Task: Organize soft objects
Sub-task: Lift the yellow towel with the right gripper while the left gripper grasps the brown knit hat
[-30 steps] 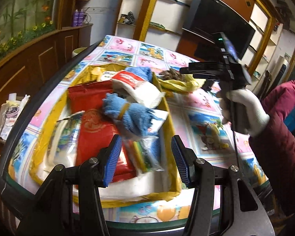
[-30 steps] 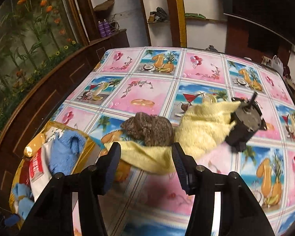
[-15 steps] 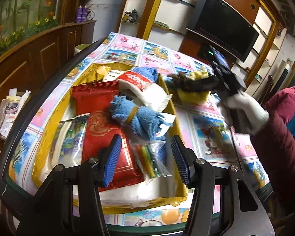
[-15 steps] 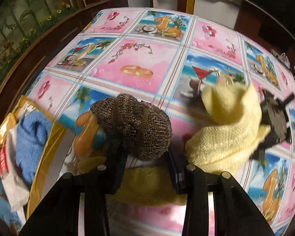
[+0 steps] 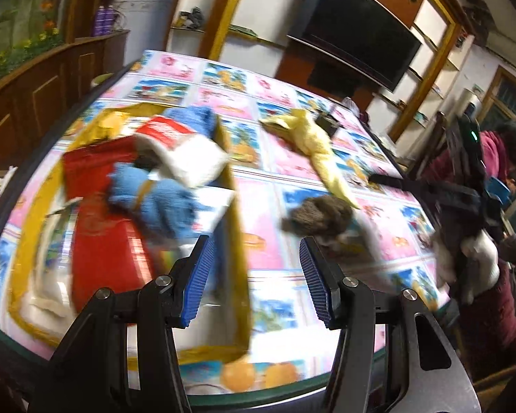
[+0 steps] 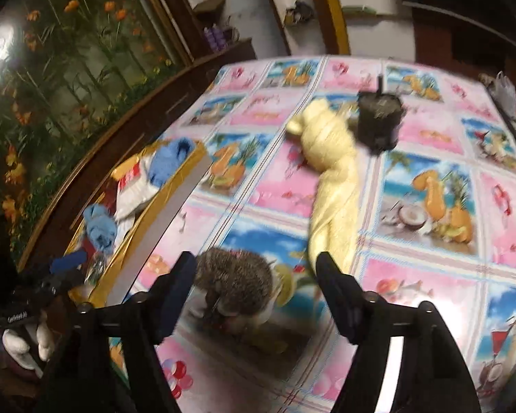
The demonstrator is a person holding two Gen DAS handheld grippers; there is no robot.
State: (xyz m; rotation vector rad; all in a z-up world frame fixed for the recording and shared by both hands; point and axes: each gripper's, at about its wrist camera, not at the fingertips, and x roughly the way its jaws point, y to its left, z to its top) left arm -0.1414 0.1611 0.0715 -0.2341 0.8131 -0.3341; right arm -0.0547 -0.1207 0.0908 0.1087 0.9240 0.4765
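Bundle of brown knit lay on the tablecloth, low in the right wrist frame, between the right gripper's wide-open jaws; they had just been opening and no pad pressed on it. It looked roundish, so no long axis could be told through the blur. Towel, yellow, stretched from just above the right jaw tip up to the frame's upper middle, its long axis near vertical, leaning left at the top, its upper end beside a dark motor. Box, gold-walled and full of blue and white cloths, ran along the left. In the left wrist view the left gripper hung part-open and empty over the box's right wall, with the bundle just above its right jaw.
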